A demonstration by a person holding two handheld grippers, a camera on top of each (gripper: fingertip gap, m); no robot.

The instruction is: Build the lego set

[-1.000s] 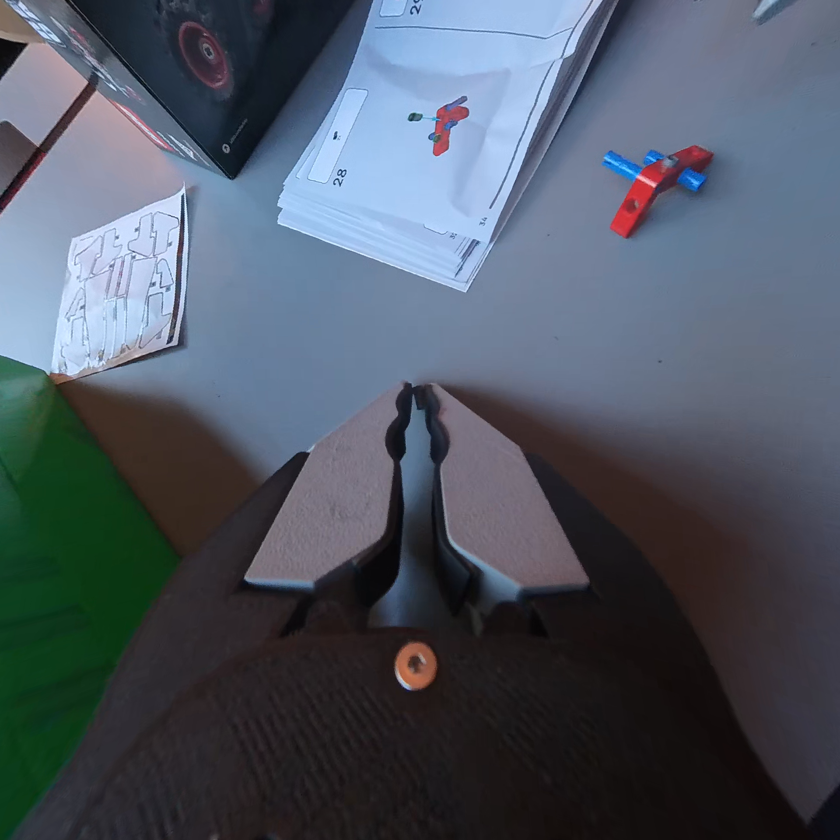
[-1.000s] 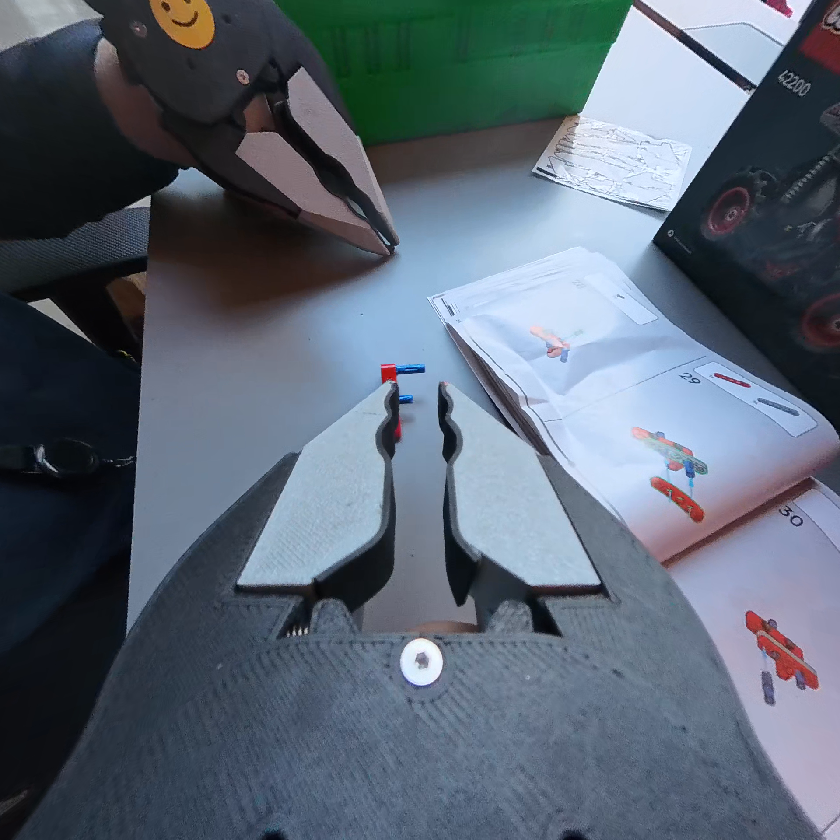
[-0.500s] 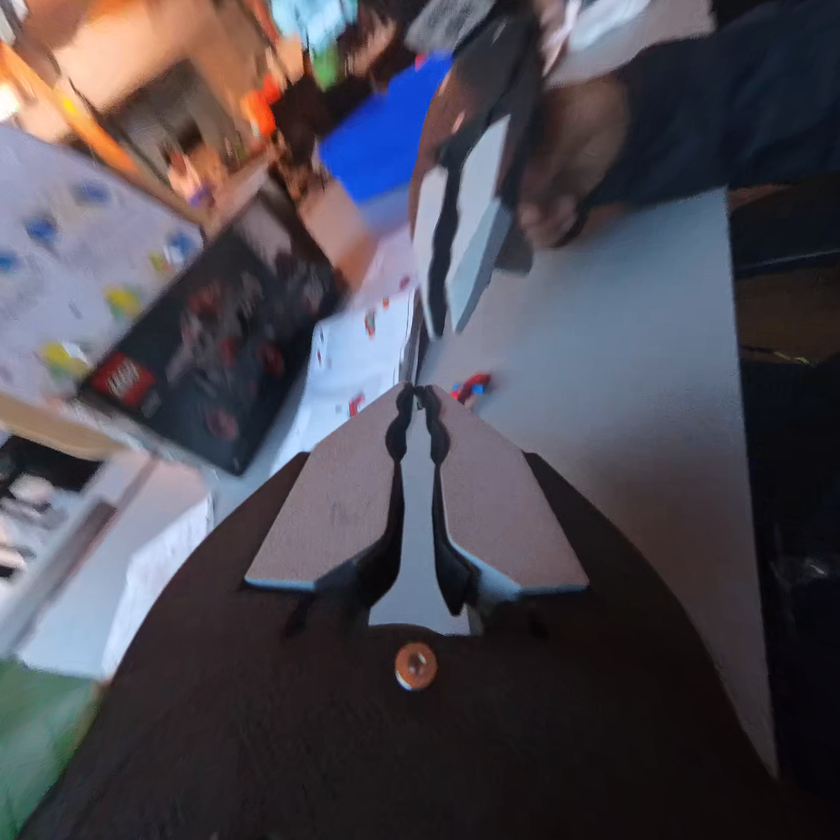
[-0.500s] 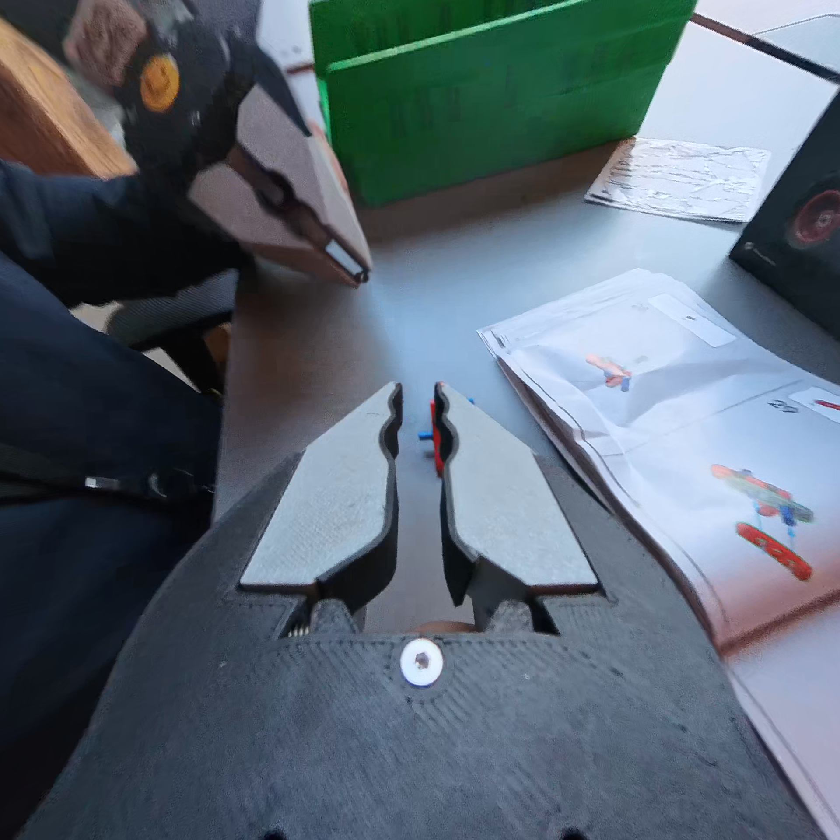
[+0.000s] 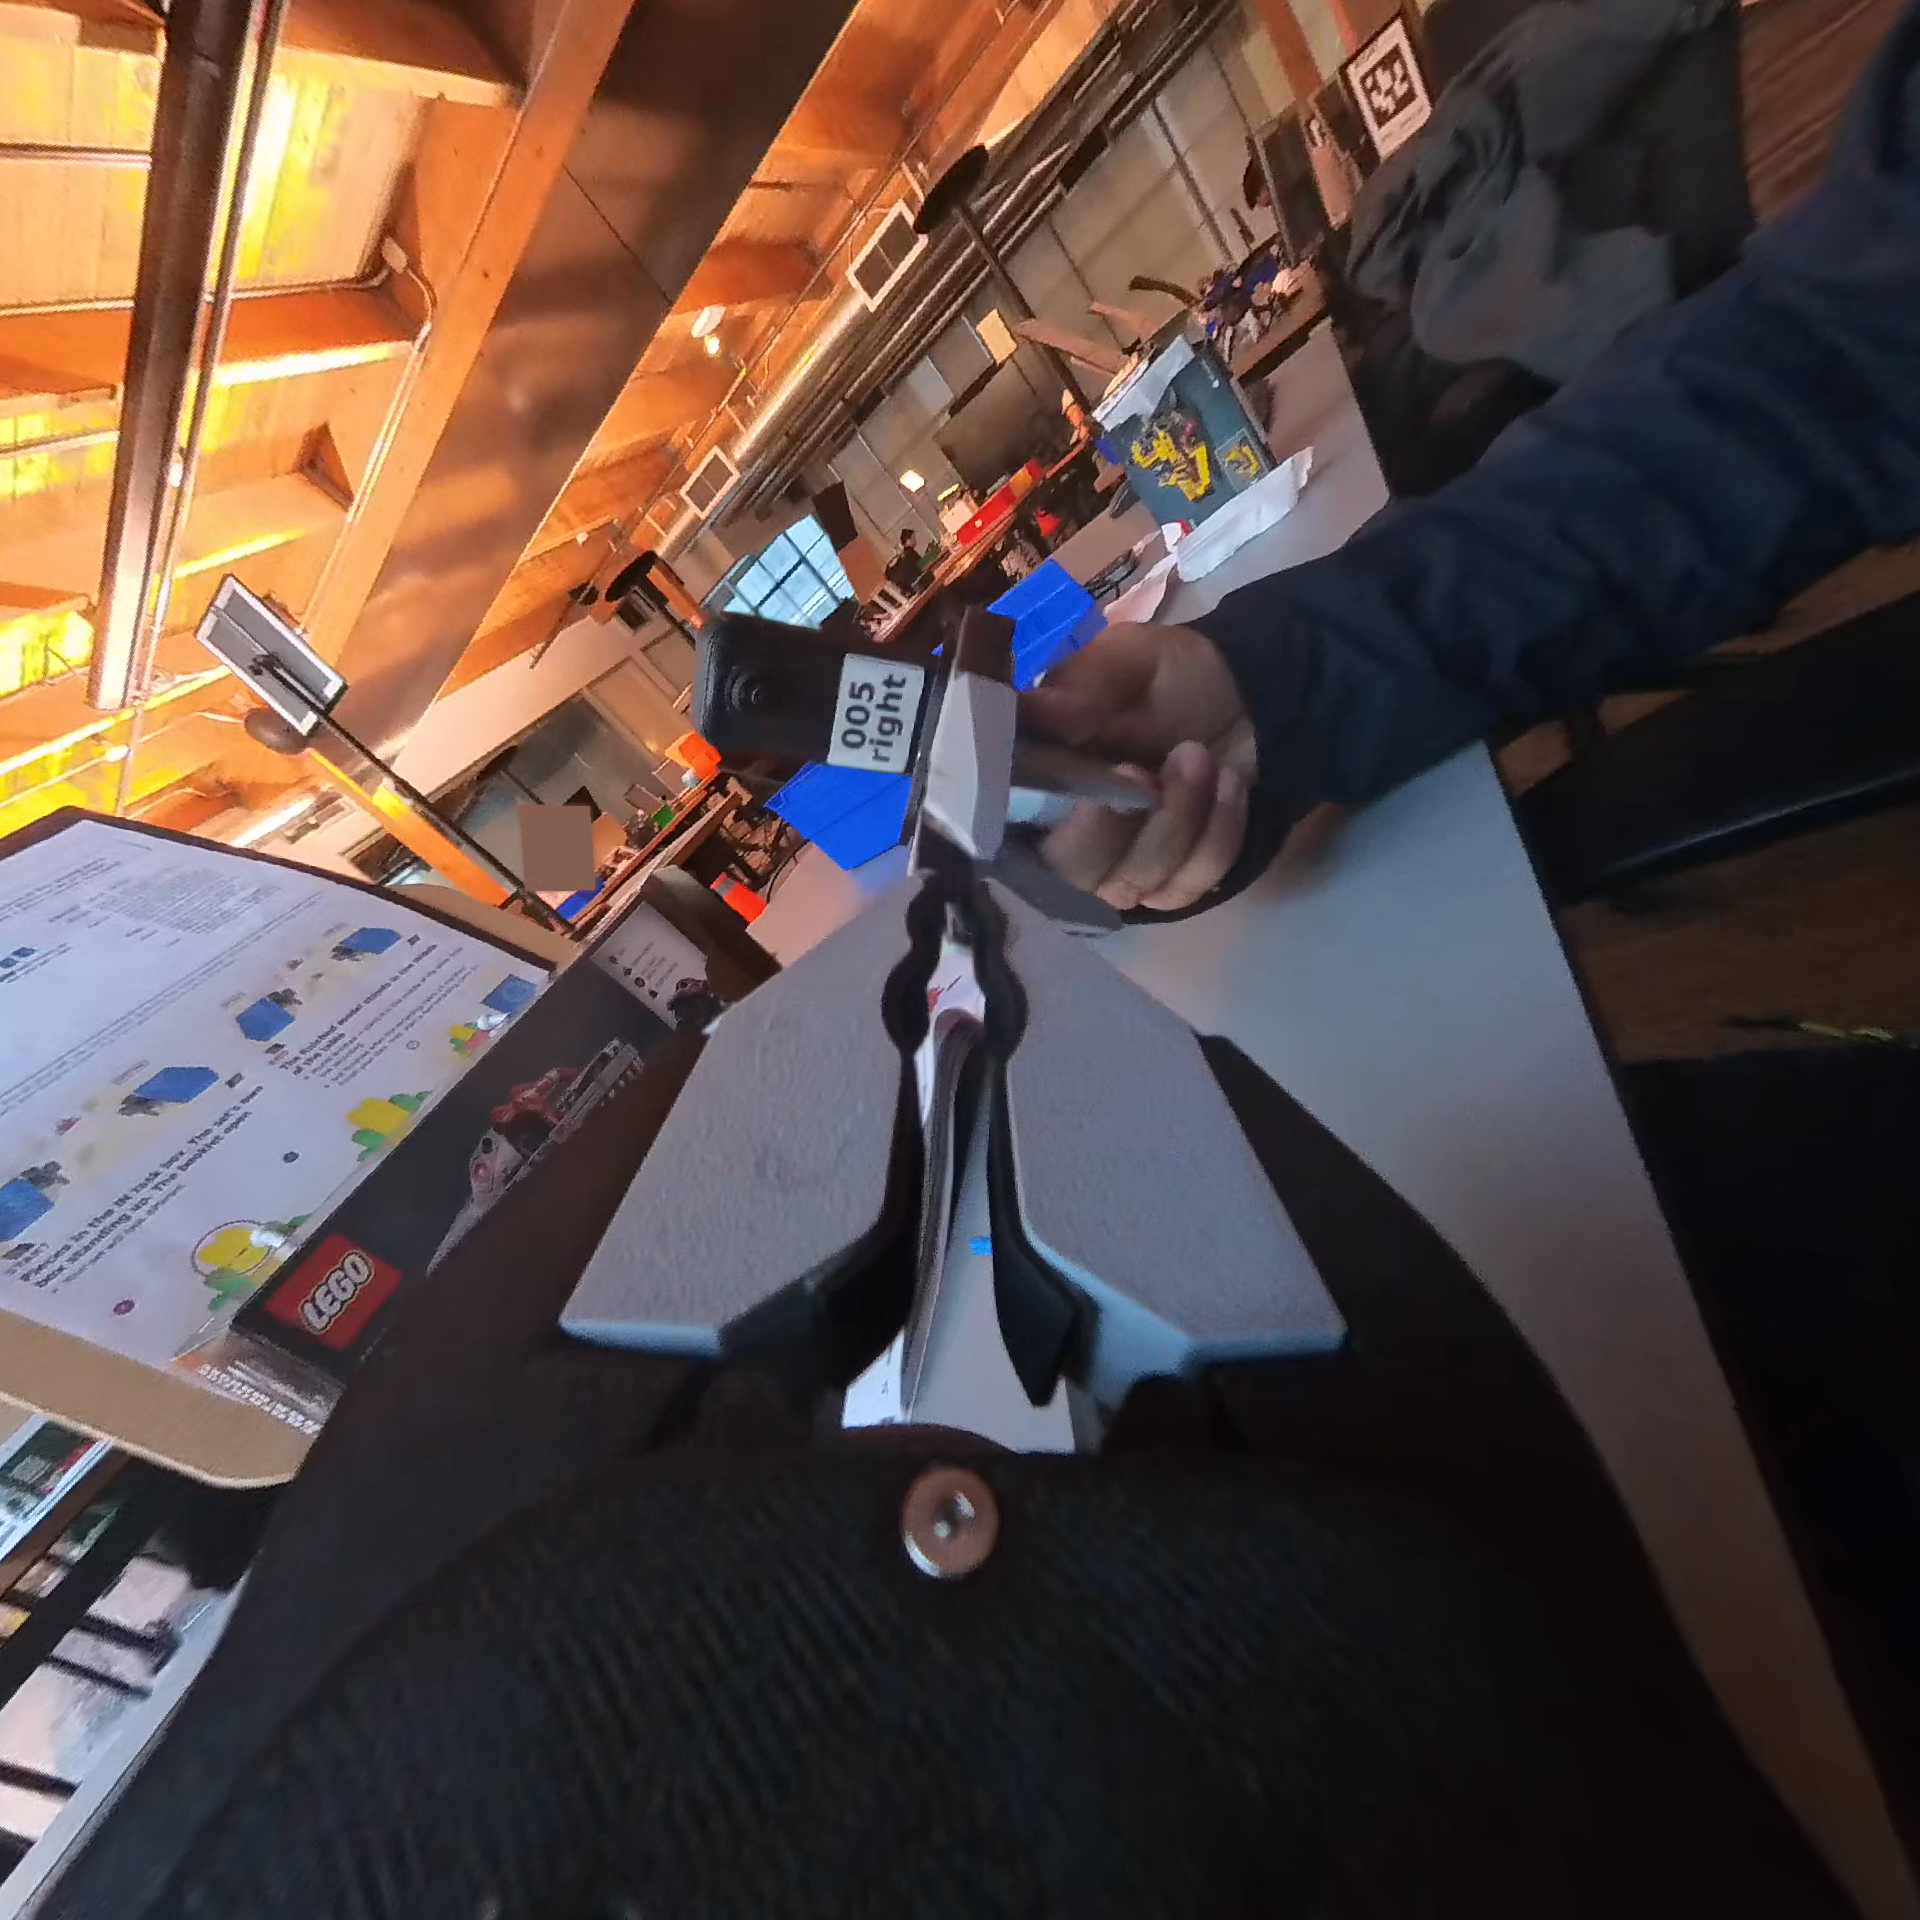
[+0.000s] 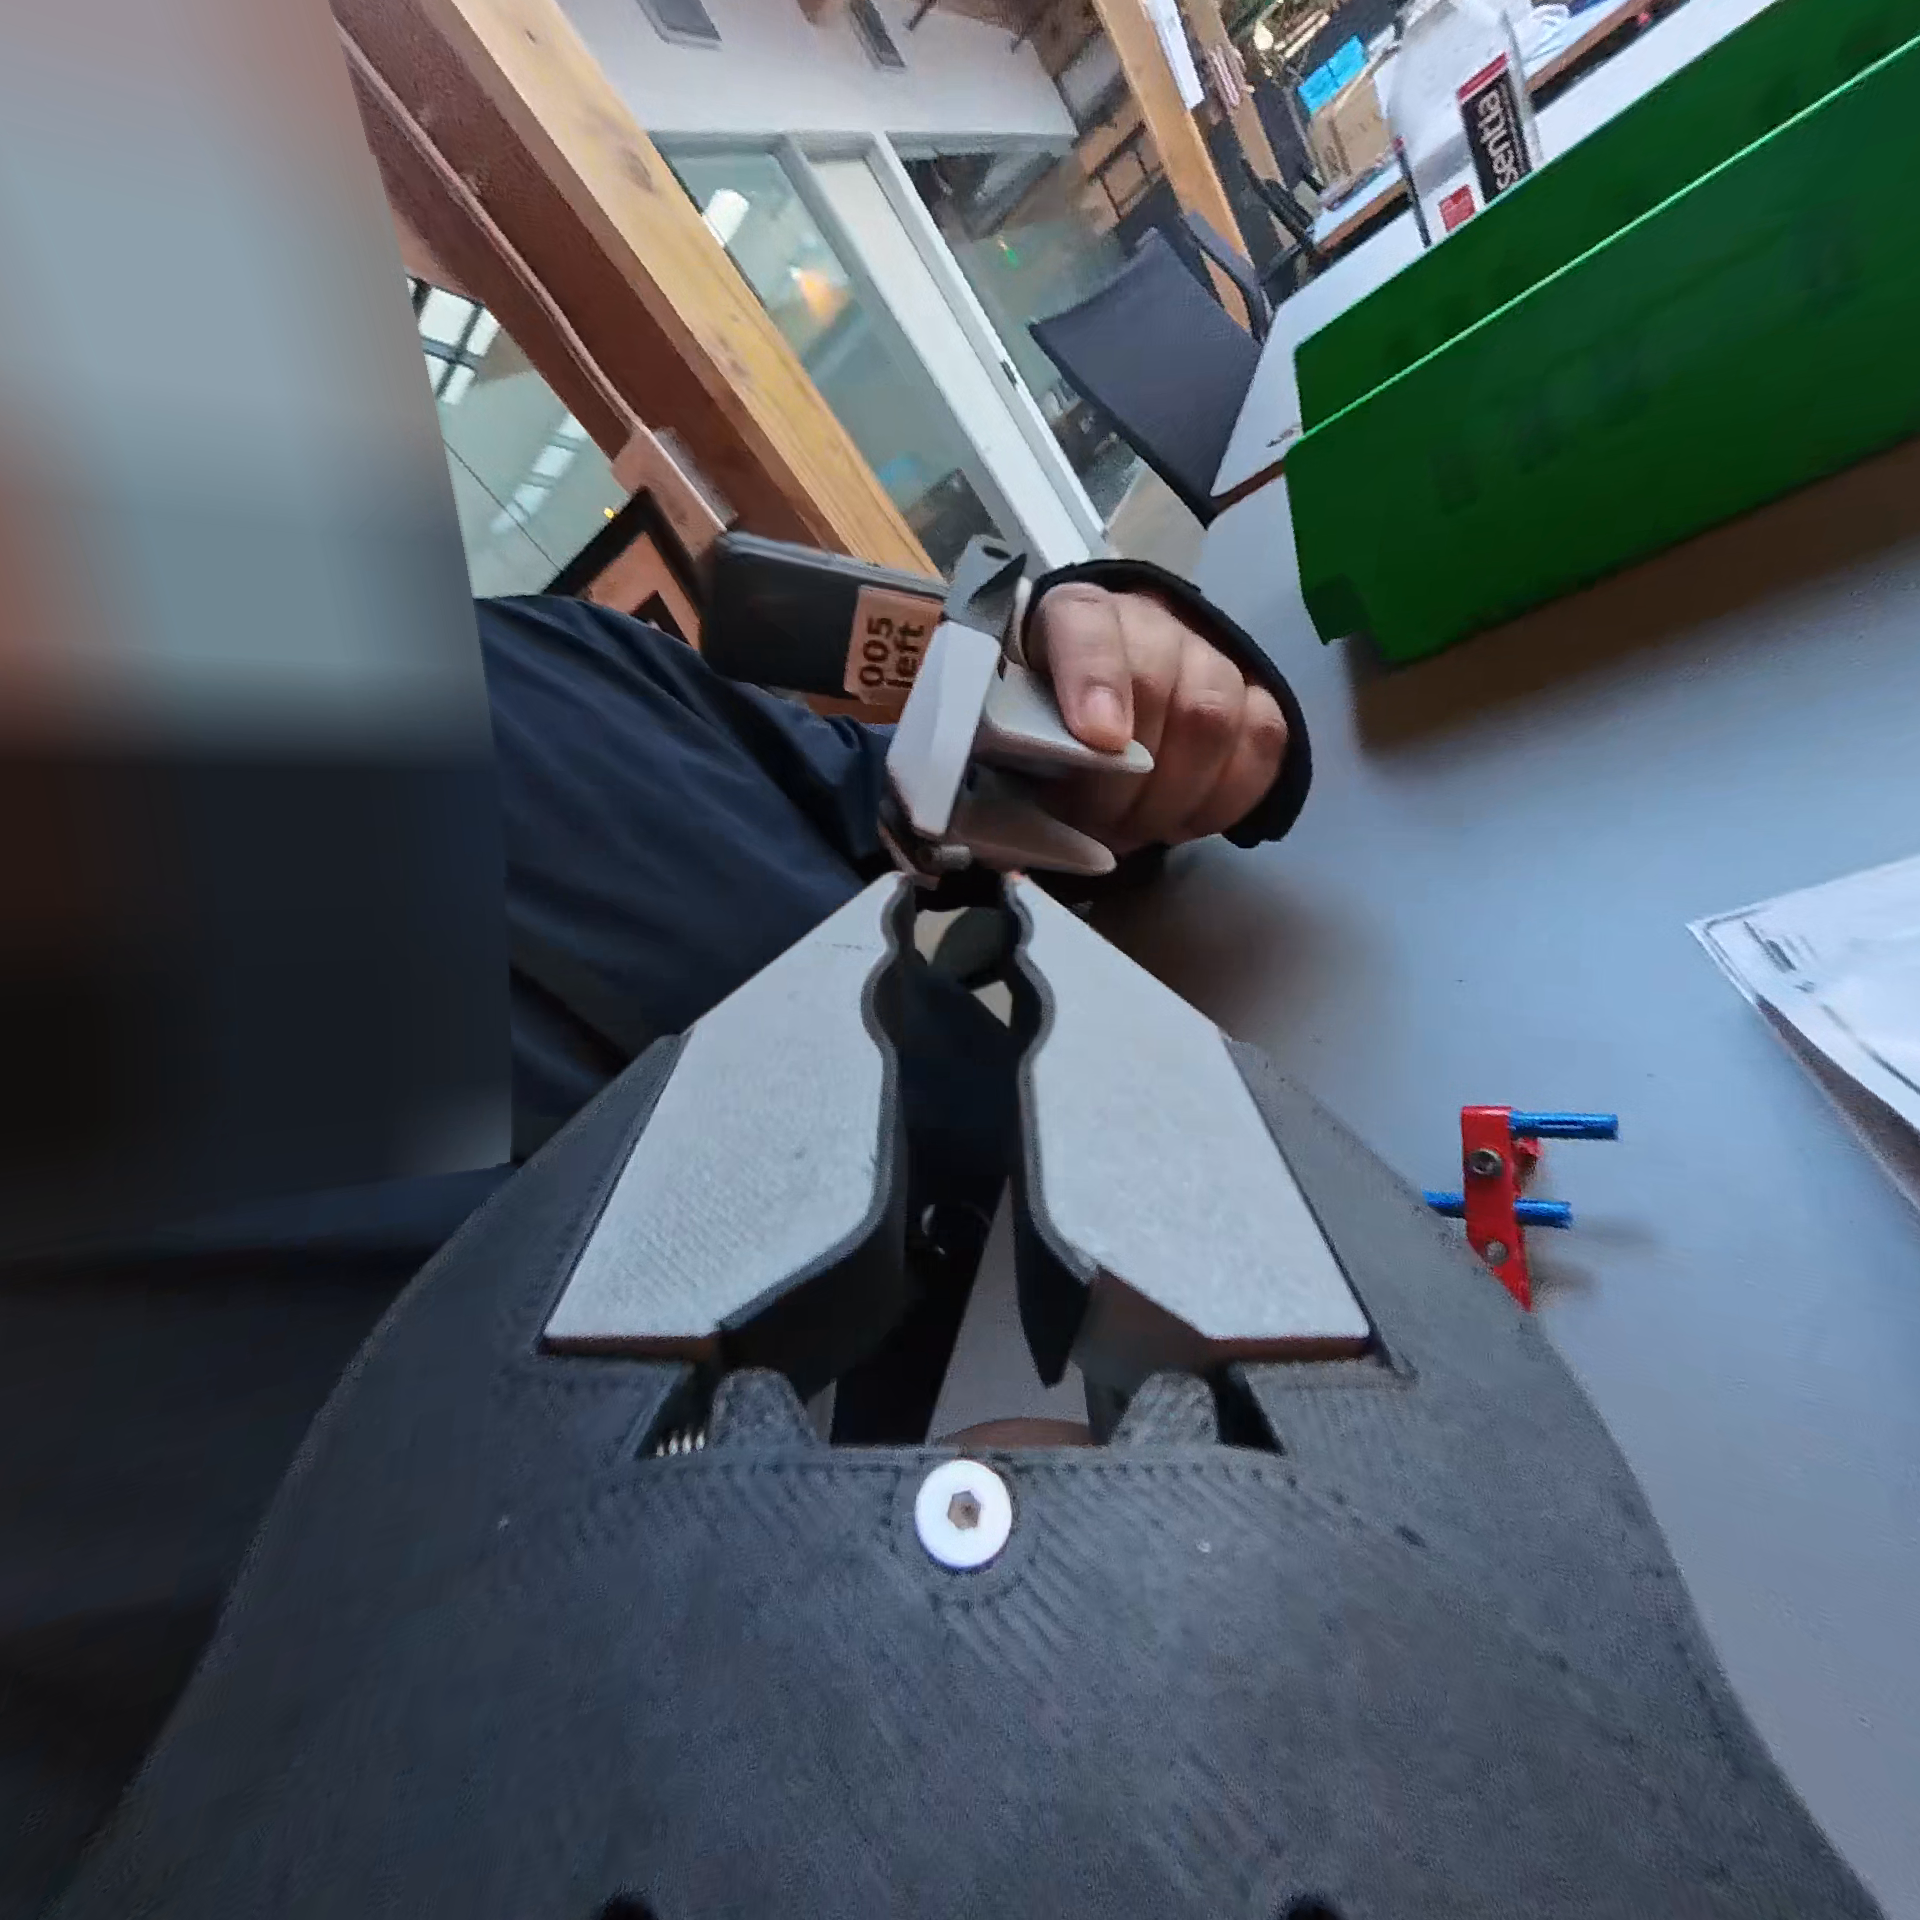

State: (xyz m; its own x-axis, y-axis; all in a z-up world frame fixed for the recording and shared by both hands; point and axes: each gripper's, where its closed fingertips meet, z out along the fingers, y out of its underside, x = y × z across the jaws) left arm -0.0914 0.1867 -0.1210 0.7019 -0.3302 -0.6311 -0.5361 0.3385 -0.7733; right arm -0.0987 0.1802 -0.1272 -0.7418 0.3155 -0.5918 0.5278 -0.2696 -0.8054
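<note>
My left gripper [image 5: 951, 888] is shut and empty, held above the grey table [image 5: 1403, 1039]. My right gripper [image 6: 956, 888] is a little open and empty. The two face each other almost tip to tip: the right one shows in the left wrist view [image 5: 951, 831], and the left one shows in the right wrist view [image 6: 920, 831], each held in a hand. A small red lego piece with blue pins [image 6: 1496, 1195] lies on the table to the right of my right gripper, untouched. The instruction booklet [image 5: 940, 1091] shows between my left fingers and at the right edge of the right wrist view [image 6: 1849, 997].
The black lego box [image 5: 499, 1143] stands at the left, with a printed sheet on cardboard [image 5: 208, 1039] beyond it. A green bin [image 6: 1610, 416] stands at the far side of the table [image 6: 1558, 831]. A dark-sleeved arm [image 5: 1558, 520] reaches in from the right.
Both grippers lifted off the table and swung round to face each other. The right gripper turned away from the red piece, which is now off to its right.
</note>
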